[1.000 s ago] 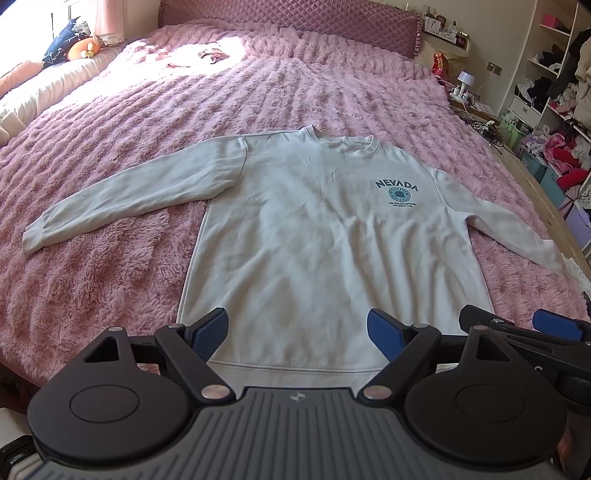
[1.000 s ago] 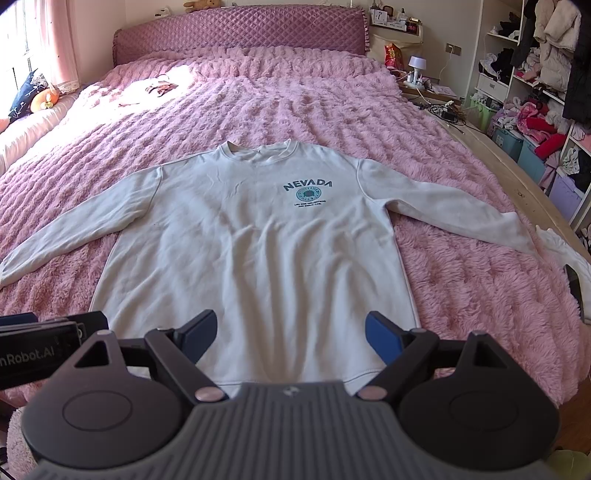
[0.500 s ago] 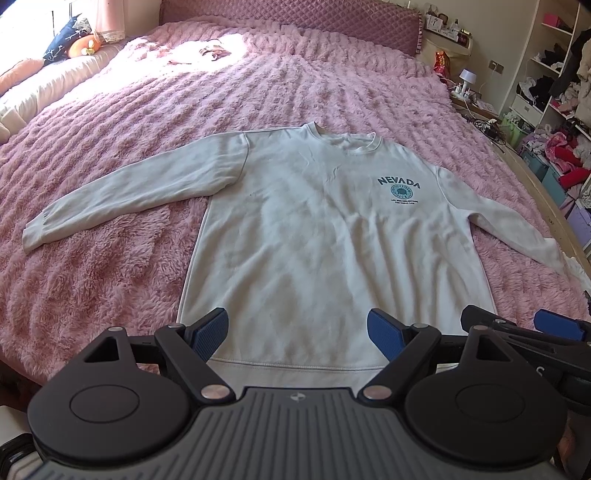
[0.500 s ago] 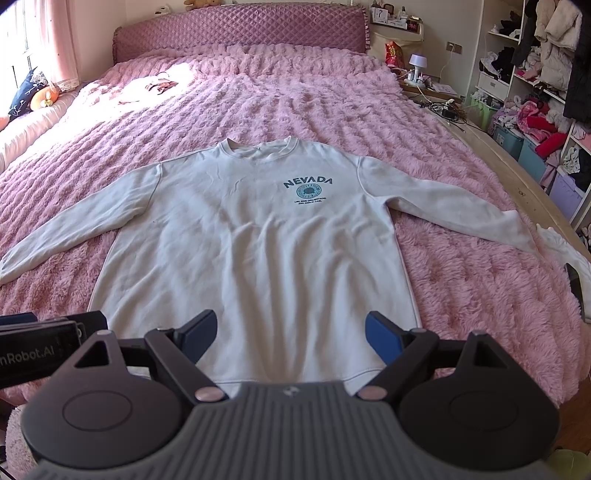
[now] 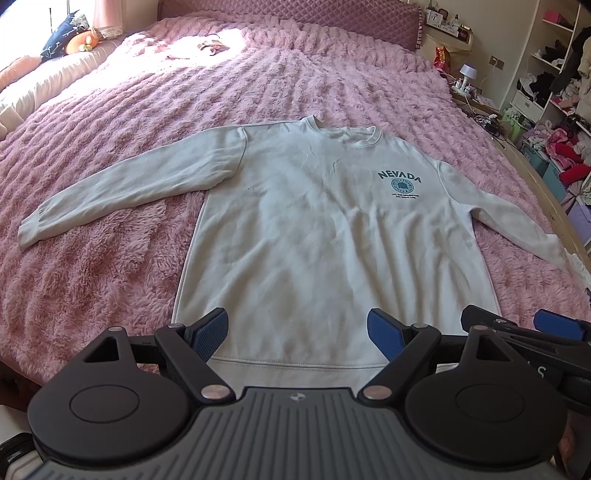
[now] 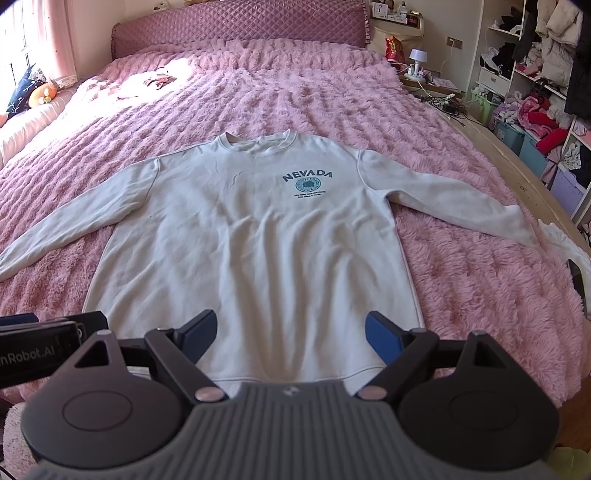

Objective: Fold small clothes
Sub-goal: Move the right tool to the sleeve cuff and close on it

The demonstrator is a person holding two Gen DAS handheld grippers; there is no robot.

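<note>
A pale grey sweatshirt (image 5: pixel 325 229) with a teal "NEVADA" print lies flat, front up, on the pink bed, both sleeves spread out; it also shows in the right wrist view (image 6: pixel 258 236). My left gripper (image 5: pixel 297 330) is open and empty, hovering just above the hem. My right gripper (image 6: pixel 291 330) is open and empty, also above the hem, to the right of the left one. The right gripper's fingers (image 5: pixel 557 328) show at the right edge of the left wrist view.
The pink fluffy bedspread (image 6: pixel 295 92) covers a wide bed with a quilted headboard (image 6: pixel 236 26). Small garments (image 5: pixel 210 48) lie near the pillows. Cluttered shelves and bins (image 6: pixel 532 110) stand at the right. A white cloth (image 6: pixel 561 243) lies at the right bed edge.
Both grippers have shifted slightly forward and lower toward the hem; the sweatshirt appears a little nearer. Both stay open and the sweatshirt has not moved.
</note>
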